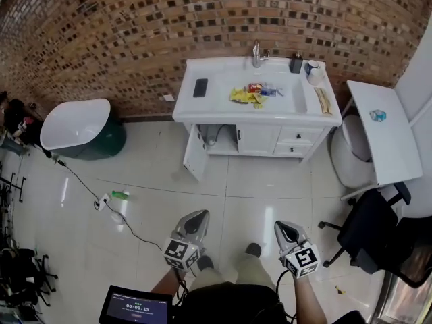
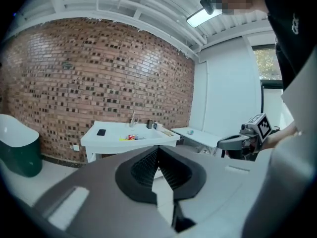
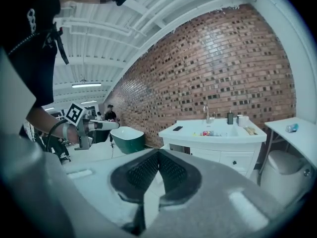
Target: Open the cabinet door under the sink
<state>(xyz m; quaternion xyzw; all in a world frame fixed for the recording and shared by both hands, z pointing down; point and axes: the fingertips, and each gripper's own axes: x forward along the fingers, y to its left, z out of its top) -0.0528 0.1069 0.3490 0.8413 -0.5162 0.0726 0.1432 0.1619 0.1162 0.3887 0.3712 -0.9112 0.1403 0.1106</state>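
Left tongs and right tongs were both closed, pad tips touching, nothing gripped. Both were held low in the head view, well apart from the sink cabinet.

The left cabinet door under the sink stood open, swung out toward the floor side. The neighbouring door looked shut. Something pale sat inside the opening, maybe a pipe, too small to tell.

- Left gripper view: the tongs body hid the whole cabinet front, only the top showed.
- Right gripper view: the cabinet front was partly visible and its lower-left part was cut off by the tongs. The open door couldn't be made out there.

On top: a phone, plus yellow packets in the basin with unreadable labels. A white bench to the right carried a small blue item, unidentifiable, and partly covered a toilet.
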